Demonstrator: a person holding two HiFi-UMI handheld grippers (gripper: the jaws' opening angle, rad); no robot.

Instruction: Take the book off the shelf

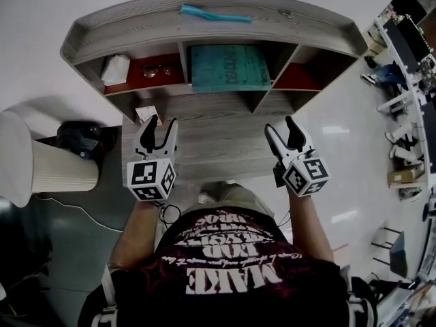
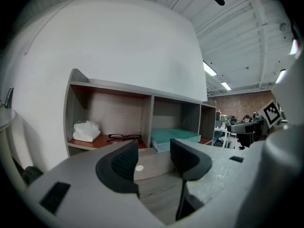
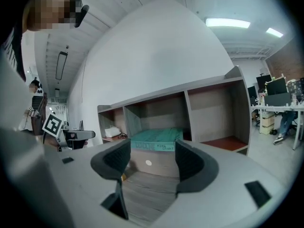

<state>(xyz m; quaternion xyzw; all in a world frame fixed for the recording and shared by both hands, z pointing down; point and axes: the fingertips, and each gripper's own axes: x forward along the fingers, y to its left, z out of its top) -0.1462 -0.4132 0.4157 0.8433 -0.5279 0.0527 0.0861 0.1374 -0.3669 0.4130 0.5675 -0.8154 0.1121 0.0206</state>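
The left gripper (image 1: 162,124) and the right gripper (image 1: 281,128) both have wide, empty fingers, and the green book (image 1: 228,68) lies flat in the middle compartment of the shelf (image 1: 204,20), ahead of the fingers.

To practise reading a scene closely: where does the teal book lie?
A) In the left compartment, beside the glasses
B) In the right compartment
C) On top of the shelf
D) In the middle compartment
D: the teal book lies flat in the middle compartment of the shelf, while the glasses are in the left one.
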